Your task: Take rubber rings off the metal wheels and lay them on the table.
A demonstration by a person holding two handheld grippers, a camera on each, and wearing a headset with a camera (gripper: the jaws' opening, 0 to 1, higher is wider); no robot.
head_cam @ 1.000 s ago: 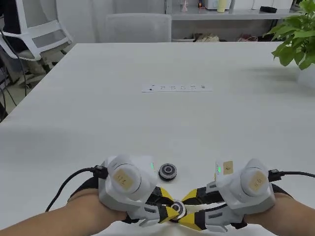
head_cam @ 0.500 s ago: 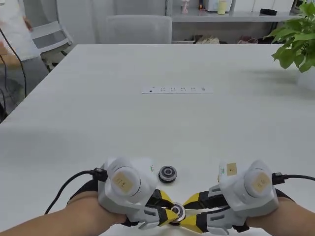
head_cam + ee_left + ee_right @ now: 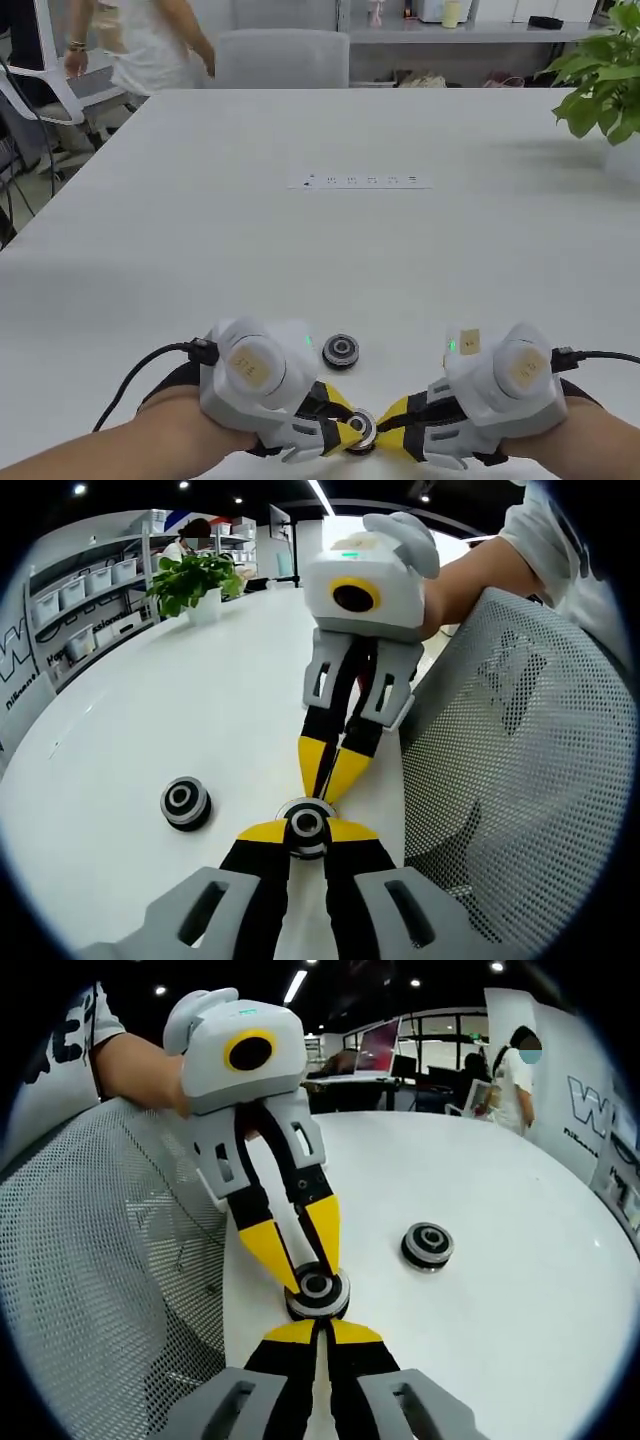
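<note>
A small metal wheel with a black rubber ring (image 3: 360, 429) is held just above the table's near edge, between both grippers. My left gripper (image 3: 347, 431) is shut on this wheel (image 3: 305, 824), one yellow tip on each side. My right gripper (image 3: 380, 427) faces it from the opposite side, its tips pressed together on the ring at the wheel's rim (image 3: 318, 1290). In the right gripper view my own tips (image 3: 320, 1328) nearly touch each other. A second wheel (image 3: 341, 350) with its ring on lies flat on the white table (image 3: 300, 250), a little beyond the left gripper.
A row of flush sockets (image 3: 360, 181) sits mid-table. A potted plant (image 3: 603, 80) stands at the far right. A grey chair (image 3: 282, 58) and a person (image 3: 150, 40) are beyond the far edge. A mesh chair back (image 3: 520, 780) is close behind the grippers.
My right gripper's jaws, spread a second ago, have come together on the held wheel's rim. The left gripper keeps its hold. A person has walked in at the far left.
</note>
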